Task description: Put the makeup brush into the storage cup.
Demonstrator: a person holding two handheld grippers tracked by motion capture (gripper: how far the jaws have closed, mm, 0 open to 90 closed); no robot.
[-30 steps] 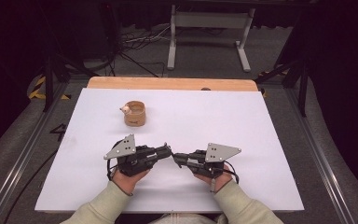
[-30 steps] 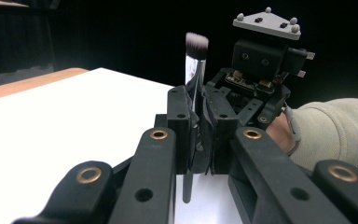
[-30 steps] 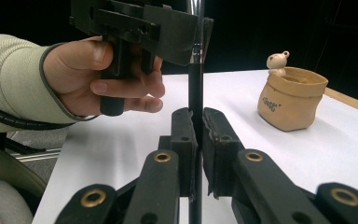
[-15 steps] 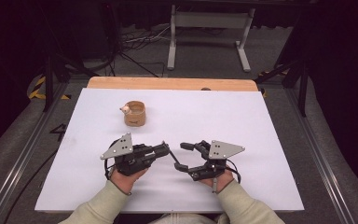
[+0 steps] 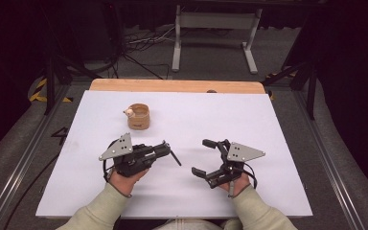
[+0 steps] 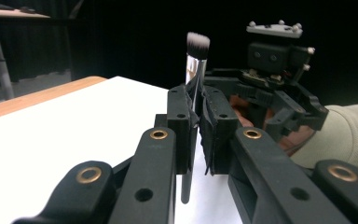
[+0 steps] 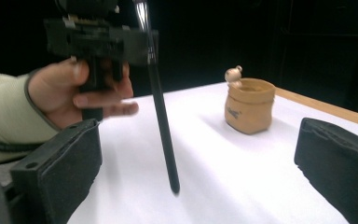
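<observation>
The white desk (image 5: 268, 143) carries a small tan pouch (image 5: 138, 116) toward its far left. Nearer the person than the pouch, the left tool (image 5: 165, 149) pinches a black-handled makeup brush (image 6: 193, 84), bristles up in the left gripper view. Just right of it, well apart from the pouch, the right tool (image 5: 206, 157) has its jaws spread wide, holding nothing.

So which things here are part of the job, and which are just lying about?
In play:
- makeup brush, clamped in the left gripper
- right gripper, open beside it
- probably the small tan pot

Just about:
- metal stand and cables on the floor beyond the table
</observation>
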